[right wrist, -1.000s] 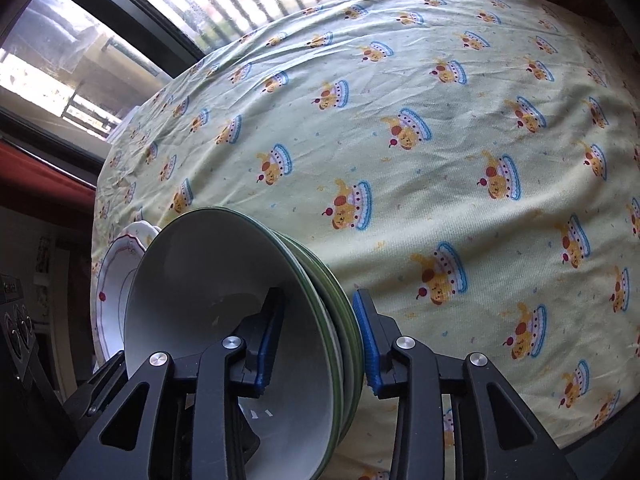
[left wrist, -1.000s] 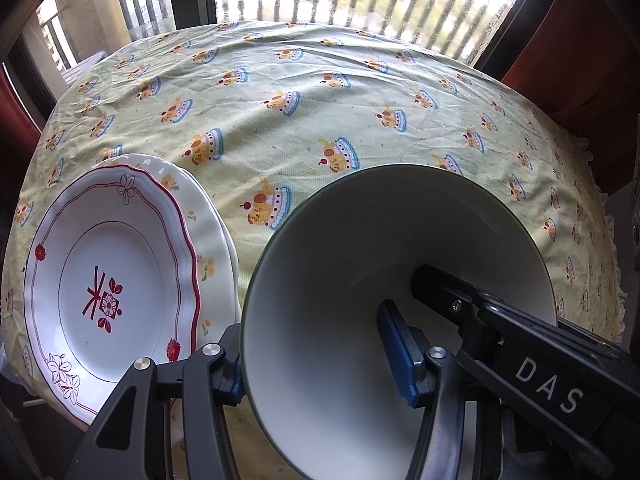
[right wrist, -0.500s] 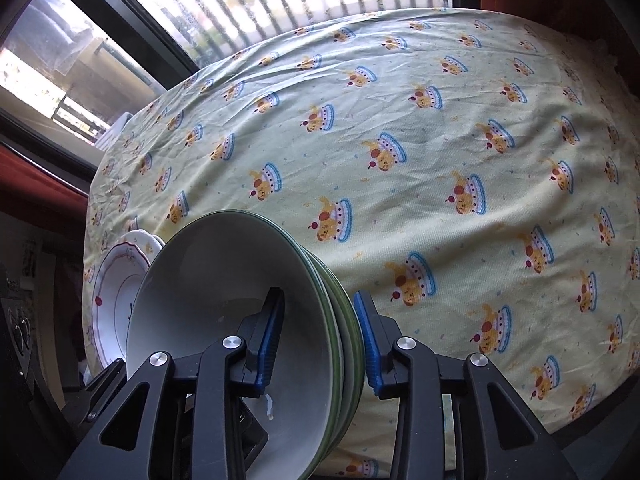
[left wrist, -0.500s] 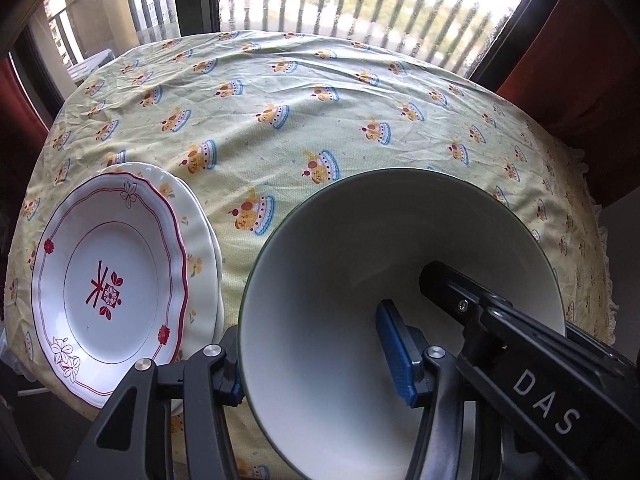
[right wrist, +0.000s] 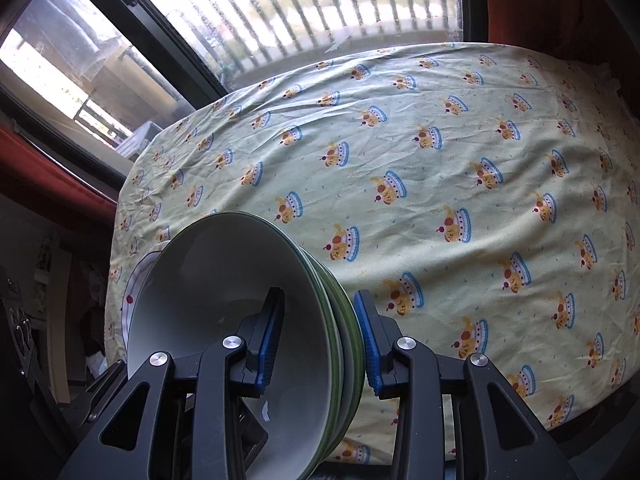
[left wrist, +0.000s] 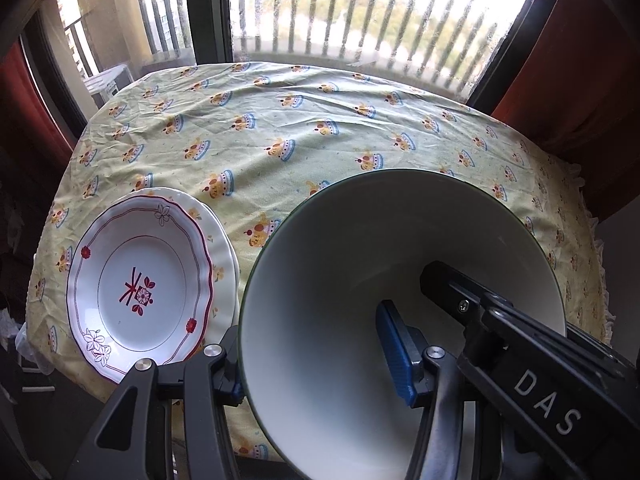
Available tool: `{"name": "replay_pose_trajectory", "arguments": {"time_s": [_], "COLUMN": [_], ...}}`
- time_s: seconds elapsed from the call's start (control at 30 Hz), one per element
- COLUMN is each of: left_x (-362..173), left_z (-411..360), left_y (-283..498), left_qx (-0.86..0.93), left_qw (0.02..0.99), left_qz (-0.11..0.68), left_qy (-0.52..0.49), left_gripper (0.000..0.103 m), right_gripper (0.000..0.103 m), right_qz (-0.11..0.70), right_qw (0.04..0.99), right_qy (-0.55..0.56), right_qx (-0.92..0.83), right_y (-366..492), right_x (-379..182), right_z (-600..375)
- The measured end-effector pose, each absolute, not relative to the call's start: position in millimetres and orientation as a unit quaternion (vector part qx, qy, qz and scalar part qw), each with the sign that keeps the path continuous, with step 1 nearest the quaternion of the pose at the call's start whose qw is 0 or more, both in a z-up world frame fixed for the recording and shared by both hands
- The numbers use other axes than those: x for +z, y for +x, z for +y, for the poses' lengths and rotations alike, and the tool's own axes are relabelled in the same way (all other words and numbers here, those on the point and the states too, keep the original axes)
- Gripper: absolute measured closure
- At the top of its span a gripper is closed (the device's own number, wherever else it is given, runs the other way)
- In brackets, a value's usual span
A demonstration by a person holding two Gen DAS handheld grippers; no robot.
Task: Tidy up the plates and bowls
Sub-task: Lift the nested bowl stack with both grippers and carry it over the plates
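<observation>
Both wrist cams sit close above the counter (left wrist: 320, 128), angled steeply down along their jaws toward the window (left wrist: 360, 8). L cam views from the stacked bowls' (left wrist: 360, 280) left side, R cam from their right. Shared: bowls, tablecloth (right wrist: 440, 160), window.

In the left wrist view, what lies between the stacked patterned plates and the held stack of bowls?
Only a strip of bare tablecloth separates the patterned plates from the bowls; nothing stands there, as the left wrist view shows.
</observation>
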State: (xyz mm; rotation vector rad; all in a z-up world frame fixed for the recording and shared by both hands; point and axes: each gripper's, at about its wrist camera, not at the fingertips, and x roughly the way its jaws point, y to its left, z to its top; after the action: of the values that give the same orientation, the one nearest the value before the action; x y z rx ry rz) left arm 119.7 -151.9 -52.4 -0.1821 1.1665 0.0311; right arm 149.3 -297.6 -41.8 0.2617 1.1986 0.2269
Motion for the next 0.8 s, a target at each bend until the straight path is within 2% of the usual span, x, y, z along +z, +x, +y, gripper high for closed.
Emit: {"name": "replay_pose_trajectory", "arguments": {"time_s": [0.8], "left_x": [-51], "left_z": [-27], "left_y": [119], "left_qx": [-0.038], "left_qw": [0.833], "left_qz": [0.547], "left_qy": [-0.073], "left_gripper": [0.049], "right_gripper": [0.064], "right_qz": [0.547], "right_qw": [0.824], "right_qy": [0.134], "right_qx": [0.052], "right_y": [138], "right_x": [-36], "right_z": [-171]}}
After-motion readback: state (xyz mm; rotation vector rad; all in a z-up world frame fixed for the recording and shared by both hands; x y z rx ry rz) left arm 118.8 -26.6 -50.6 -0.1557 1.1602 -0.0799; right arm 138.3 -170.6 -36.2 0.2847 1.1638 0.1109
